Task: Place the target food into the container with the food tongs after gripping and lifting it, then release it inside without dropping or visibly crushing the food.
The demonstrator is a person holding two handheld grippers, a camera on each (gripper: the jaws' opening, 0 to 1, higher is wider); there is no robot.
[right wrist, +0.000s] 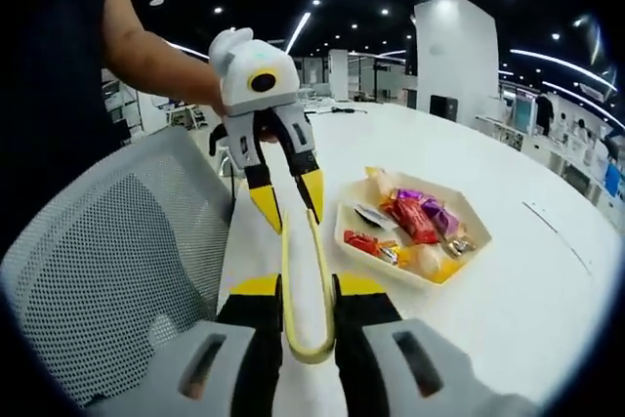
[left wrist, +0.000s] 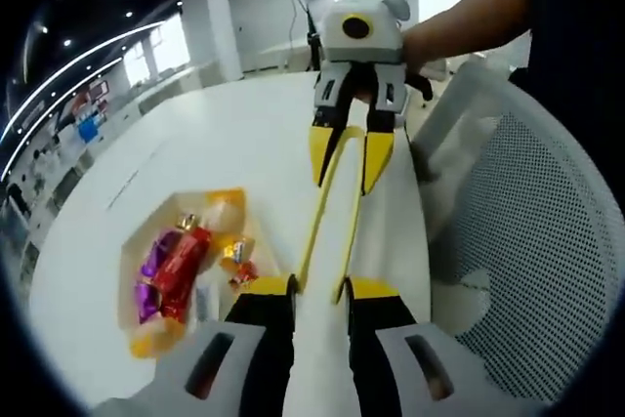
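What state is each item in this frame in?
food tongs: held between the two grippers, one end in each.
left gripper: shut on food tongs.
right gripper: shut on food tongs.
tray: resting on the table, holding wrapped sweets.

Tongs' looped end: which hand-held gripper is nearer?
Right. The loop of the tongs sits between the jaws of the right hand-held gripper. The left hand-held gripper brackets the opposite, open tips.
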